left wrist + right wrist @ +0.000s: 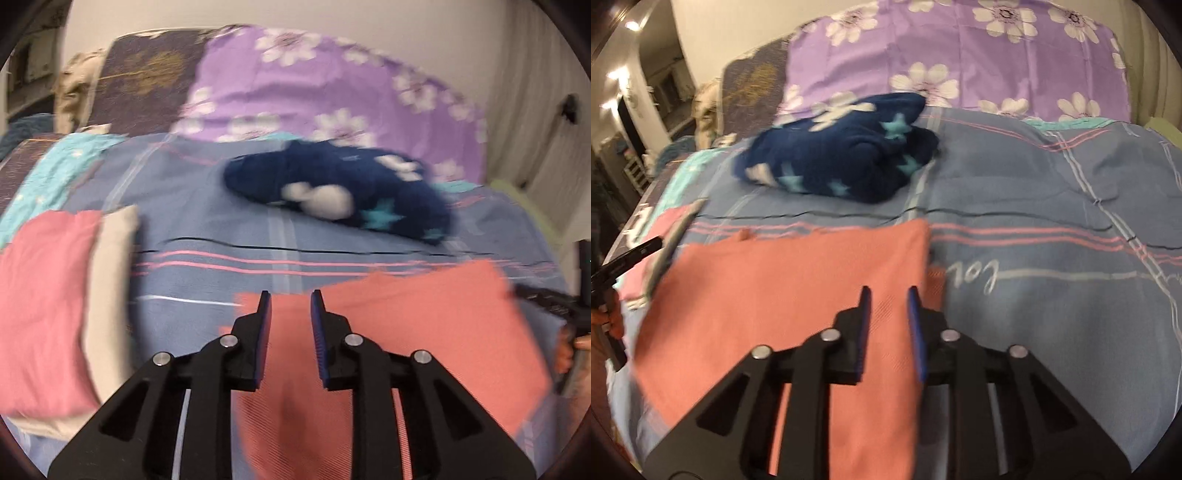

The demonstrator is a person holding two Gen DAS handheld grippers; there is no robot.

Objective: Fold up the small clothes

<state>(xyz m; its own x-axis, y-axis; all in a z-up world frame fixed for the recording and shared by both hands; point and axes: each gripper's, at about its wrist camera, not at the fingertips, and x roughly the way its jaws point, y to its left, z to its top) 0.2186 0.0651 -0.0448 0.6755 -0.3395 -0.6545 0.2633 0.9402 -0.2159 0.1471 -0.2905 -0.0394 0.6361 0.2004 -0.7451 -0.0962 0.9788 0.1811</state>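
A salmon-pink cloth [424, 332] lies flat on the blue striped bedsheet [207, 229]; it also shows in the right wrist view [783, 291]. My left gripper [291, 301] is open and empty above the cloth's left part. My right gripper [889, 297] is open and empty above the cloth's right part, near its right edge. The left gripper shows at the far left of the right wrist view [628, 258]. Both views are blurred by motion.
A crumpled navy fleece with stars [332, 188] [842, 158] lies further back. A folded stack, pink on cream [55, 302], sits at the left. A teal cloth [55, 173] and a purple flowered pillow [317, 81] [960, 51] are behind.
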